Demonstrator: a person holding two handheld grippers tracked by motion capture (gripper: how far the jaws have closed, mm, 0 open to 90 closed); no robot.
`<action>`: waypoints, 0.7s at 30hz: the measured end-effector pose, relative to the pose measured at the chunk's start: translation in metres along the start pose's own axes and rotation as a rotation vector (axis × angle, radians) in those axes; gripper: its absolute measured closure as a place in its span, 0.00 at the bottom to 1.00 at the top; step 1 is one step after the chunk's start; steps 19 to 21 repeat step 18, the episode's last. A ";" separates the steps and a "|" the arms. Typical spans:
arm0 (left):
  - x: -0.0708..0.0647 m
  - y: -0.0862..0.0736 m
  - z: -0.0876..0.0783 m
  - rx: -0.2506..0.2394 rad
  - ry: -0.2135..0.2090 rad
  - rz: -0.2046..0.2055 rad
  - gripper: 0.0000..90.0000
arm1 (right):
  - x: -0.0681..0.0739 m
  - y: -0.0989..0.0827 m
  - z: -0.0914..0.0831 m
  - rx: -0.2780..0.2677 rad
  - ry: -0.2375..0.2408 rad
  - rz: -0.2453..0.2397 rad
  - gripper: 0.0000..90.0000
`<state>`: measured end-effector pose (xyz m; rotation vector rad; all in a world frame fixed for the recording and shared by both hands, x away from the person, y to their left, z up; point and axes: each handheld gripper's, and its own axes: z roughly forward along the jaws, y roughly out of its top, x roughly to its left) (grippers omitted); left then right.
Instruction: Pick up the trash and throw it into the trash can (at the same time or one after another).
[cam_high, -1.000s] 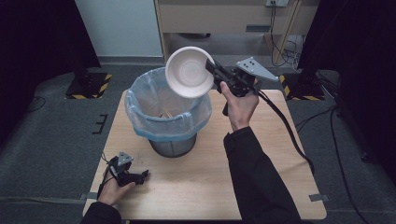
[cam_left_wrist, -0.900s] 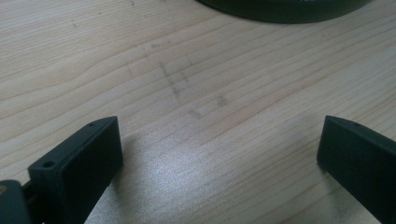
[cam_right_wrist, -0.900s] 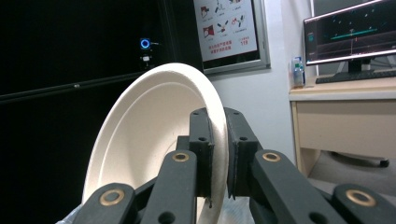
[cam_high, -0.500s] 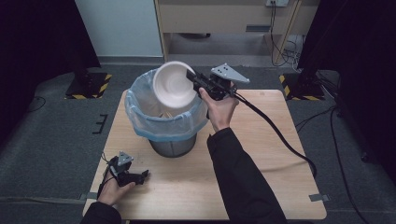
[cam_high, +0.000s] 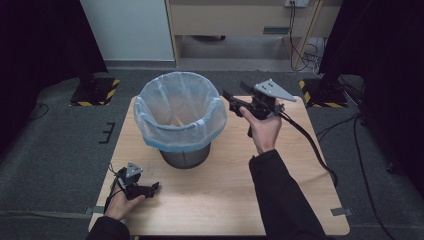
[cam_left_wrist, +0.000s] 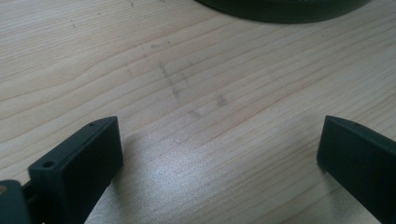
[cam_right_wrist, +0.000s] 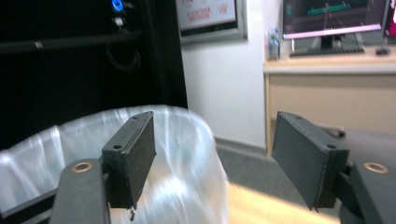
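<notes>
A metal bin with a pale blue plastic liner (cam_high: 150, 131) stands at the middle back of the wooden table (cam_high: 225, 200). My right gripper (cam_high: 229, 100) hovers just right of the bin's rim, pointing left at it. Its jaws have just been opening and stand wide apart with nothing between them. In the right gripper view the gripper (cam_right_wrist: 215, 158) frames the liner (cam_right_wrist: 46, 149). My left gripper (cam_high: 154, 187) rests on the table's front left corner, open. In the left gripper view the gripper (cam_left_wrist: 219, 154) spans bare wood, with the bin's base (cam_left_wrist: 280, 7) ahead.
Dark stands with yellow-black striped feet sit on the floor at back left (cam_high: 95, 92) and back right (cam_high: 320, 92). A wooden cabinet (cam_high: 240, 20) is behind the table. The right gripper's cable (cam_high: 310, 145) trails over the table's right side.
The right gripper held a white bowl over the bin; now its jaws are open and the bowl is gone from them. The right hand has dropped and drawn back to the right. The left gripper stayed put.
</notes>
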<state>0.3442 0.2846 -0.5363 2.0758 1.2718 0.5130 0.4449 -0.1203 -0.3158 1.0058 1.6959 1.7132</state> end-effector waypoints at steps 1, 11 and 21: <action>0.000 0.000 0.000 0.000 0.000 0.000 0.00 | -0.007 -0.016 -0.013 0.039 -0.008 -0.002 0.30; 0.000 0.000 0.000 0.000 0.001 0.000 0.00 | -0.046 -0.113 -0.070 0.353 -0.038 -0.016 0.24; 0.000 0.000 0.000 0.001 0.001 0.000 0.00 | -0.079 -0.177 -0.110 0.538 -0.083 0.026 0.23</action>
